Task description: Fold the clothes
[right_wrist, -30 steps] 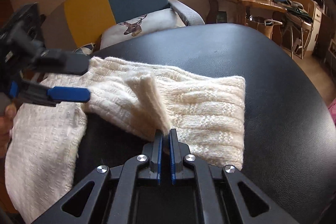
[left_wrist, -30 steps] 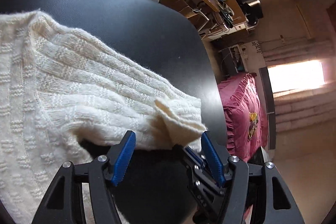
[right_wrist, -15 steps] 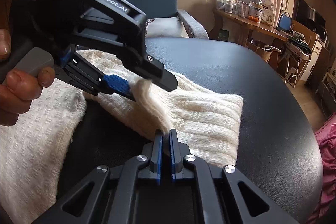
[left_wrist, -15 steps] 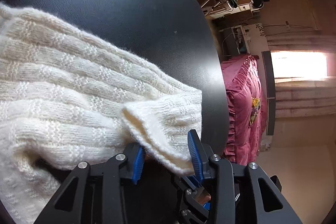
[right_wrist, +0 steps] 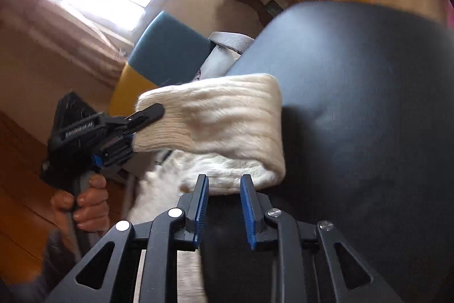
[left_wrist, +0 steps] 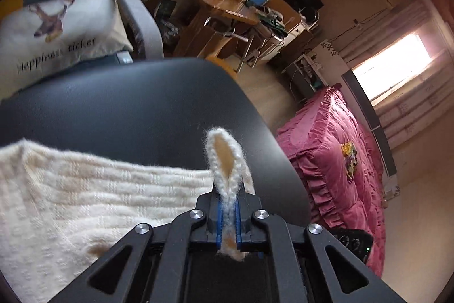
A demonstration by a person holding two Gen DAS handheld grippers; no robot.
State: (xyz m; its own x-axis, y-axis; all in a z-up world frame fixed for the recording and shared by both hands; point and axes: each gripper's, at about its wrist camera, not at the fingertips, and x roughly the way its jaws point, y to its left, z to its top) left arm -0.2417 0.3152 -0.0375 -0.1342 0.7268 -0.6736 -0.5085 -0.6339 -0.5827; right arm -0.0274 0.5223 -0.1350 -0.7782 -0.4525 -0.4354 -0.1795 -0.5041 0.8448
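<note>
Barely begun: left tongs [left_wrist: 229, 220] clamp the cream cable-knit sweater [right_wrist: 215, 127] cuff above the round black counter [left_wrist: 136, 110]; right tongs [right_wrist: 224, 206] are opening, empty; folding remains.

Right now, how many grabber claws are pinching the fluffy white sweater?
1. The left gripper pinches the sweater cuff. The right gripper is opening, with nothing between its pads.

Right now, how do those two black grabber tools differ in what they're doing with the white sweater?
The left gripper is shut on the cream sweater, pinching a fold of its edge that sticks up between the blue pads. The right gripper is opening, its pads apart with nothing between them; the knit lies just beyond its tips. In the right wrist view, the left gripper holds the sweater's edge lifted off the black table. Both share black frames and blue pads.
</note>
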